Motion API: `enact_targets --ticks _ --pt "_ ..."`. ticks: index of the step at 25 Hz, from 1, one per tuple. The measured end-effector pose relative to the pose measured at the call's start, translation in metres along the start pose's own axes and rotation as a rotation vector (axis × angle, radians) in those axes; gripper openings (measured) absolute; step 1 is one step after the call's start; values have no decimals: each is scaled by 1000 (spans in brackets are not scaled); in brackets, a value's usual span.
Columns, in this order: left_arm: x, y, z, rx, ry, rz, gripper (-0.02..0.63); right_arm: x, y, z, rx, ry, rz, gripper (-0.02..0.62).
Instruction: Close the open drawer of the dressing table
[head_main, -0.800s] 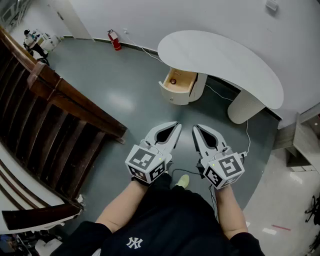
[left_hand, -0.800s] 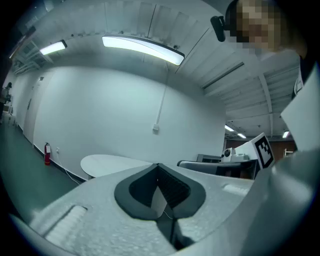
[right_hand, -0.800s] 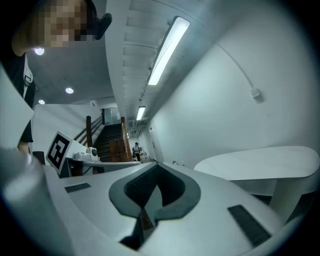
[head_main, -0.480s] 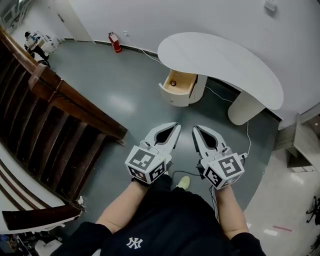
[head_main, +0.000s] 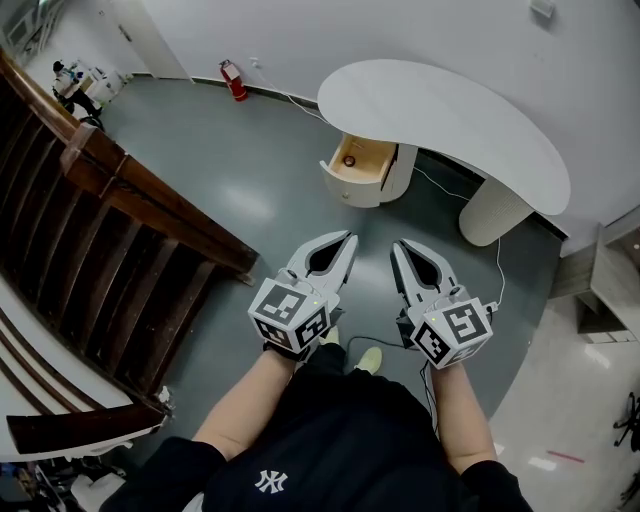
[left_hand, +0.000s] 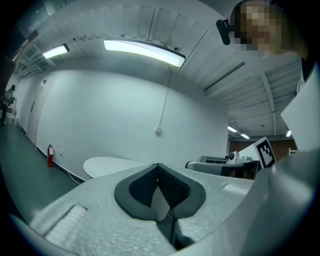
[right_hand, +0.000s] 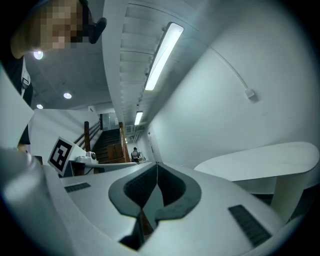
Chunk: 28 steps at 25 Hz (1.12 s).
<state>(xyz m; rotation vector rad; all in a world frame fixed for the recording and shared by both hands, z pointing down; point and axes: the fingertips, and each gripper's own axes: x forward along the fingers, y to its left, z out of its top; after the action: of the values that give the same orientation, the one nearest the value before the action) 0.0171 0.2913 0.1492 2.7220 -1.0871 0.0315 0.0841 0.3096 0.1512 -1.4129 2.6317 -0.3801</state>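
drawer juts open, wood-lined, white-fronted; left gripper and right gripper both closed, empty.

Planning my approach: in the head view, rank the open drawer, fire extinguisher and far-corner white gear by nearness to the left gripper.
1. Open drawer, straight ahead of the left gripper.
2. Fire extinguisher, at the back wall, left.
3. White gear, far left corner.

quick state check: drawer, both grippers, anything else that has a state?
drawer: open, pulled out of the dressing table
small round item: lying inside the drawer
left gripper: shut, empty, well short of the drawer
right gripper: shut, empty, well short of the drawer
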Motion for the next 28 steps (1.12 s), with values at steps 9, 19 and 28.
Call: enact_targets --ticks 9,19,28 --pt "-4 16 -18 -13 17 49 9 14 -4 -21 -18 46 7 17" --pt "36 65 -38 -33 53 57 9 72 -40 -58 -36 136 -24 17" --pt "94 160 -62 -41 104 13 9 175 -87 -113 -84 252 -107 17"
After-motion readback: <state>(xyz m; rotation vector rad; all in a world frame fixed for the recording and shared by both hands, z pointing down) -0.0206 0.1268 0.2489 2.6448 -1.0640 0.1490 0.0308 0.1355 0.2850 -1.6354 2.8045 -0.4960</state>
